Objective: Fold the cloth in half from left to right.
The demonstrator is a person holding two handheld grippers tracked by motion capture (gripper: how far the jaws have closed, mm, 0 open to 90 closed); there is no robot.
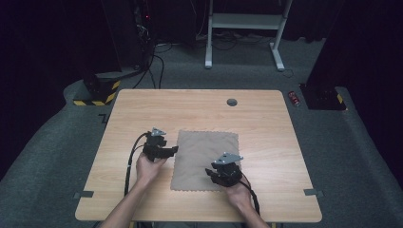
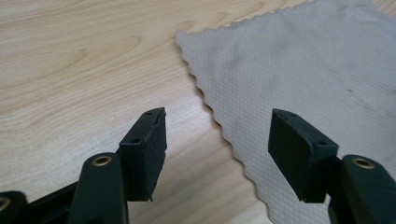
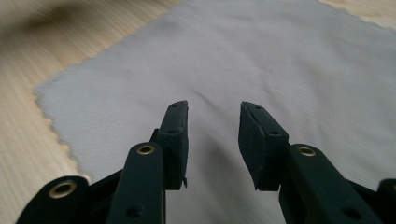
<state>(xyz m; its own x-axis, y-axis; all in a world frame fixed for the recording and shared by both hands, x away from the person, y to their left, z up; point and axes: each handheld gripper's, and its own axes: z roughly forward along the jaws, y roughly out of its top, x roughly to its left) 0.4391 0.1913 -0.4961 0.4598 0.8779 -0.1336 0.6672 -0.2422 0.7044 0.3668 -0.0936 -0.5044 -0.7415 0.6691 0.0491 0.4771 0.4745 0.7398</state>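
The cloth (image 1: 205,160) lay flat at the frame's centre on the tabletop (image 1: 266,118), the left claw (image 1: 174,150) gaping empty over its left edge and the right claw (image 1: 209,172), narrower but empty, above its lower right.

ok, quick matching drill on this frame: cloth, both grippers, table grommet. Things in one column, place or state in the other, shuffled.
Things:
1. cloth
2. left gripper
3. right gripper
4. grommet

Places or states:
A. round grey disc near the table's far edge
B. jaws wide, at the cloth's left edge
C. spread flat on the table
D. jaws narrower, over the cloth's near right part

Pairs: 1-C, 2-B, 3-D, 4-A
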